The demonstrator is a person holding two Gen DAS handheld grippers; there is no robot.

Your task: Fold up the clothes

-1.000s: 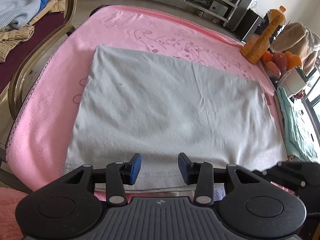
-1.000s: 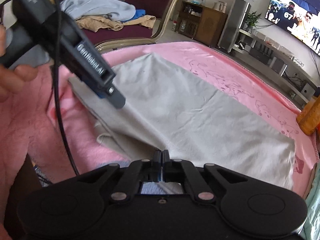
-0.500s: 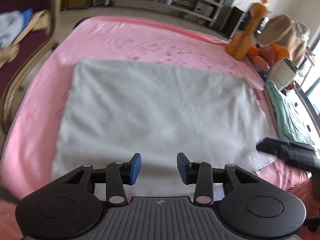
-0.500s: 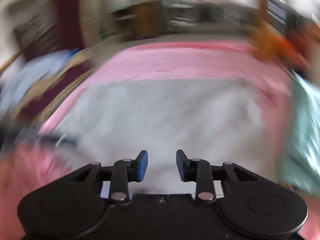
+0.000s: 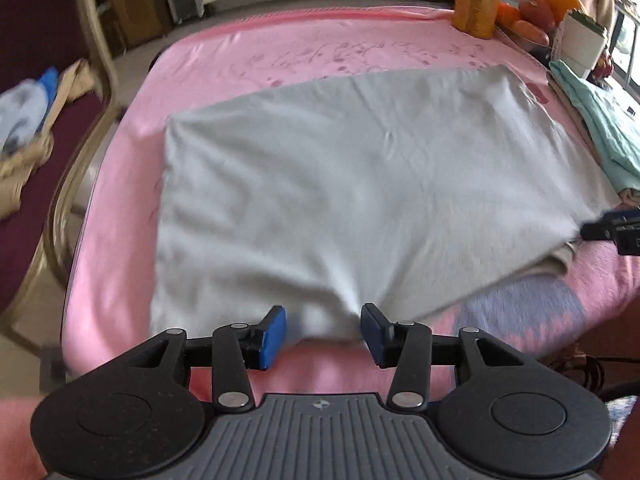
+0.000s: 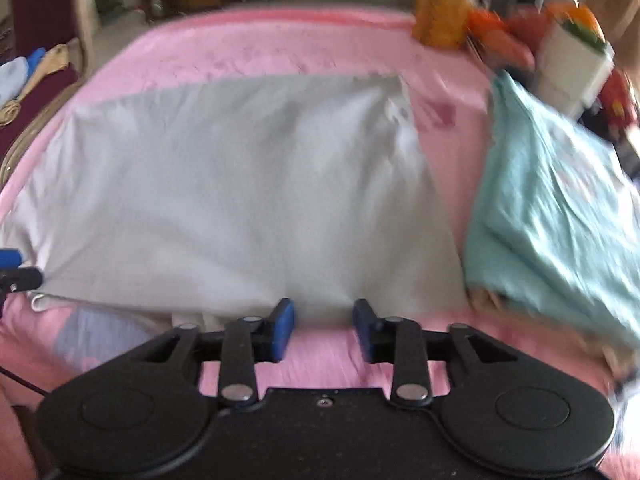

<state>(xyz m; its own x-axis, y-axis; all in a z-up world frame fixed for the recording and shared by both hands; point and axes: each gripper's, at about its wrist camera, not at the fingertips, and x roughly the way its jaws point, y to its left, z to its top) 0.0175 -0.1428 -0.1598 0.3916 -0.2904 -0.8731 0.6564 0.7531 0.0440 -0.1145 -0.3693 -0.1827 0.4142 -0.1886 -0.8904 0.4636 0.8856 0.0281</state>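
Note:
A light grey folded garment (image 5: 360, 184) lies flat on the pink blanket (image 5: 280, 48); it also shows in the right wrist view (image 6: 240, 184). My left gripper (image 5: 323, 334) is open, its blue pads on either side of the garment's near edge at its left corner. My right gripper (image 6: 323, 328) is open at the garment's near edge toward its right side, pads apart. The tip of my right gripper (image 5: 612, 230) shows at the right edge of the left wrist view, by the garment's right corner.
A folded mint green garment (image 6: 560, 200) lies to the right of the grey one. An orange bottle (image 5: 478, 0), fruit (image 5: 540, 8) and a white box (image 5: 578, 42) stand at the far right. A chair with loose clothes (image 5: 24, 128) is at the left.
My right gripper let go of the grey garment, opened and swung round to the near edge at the right. My left gripper stayed open and shifted to the left corner.

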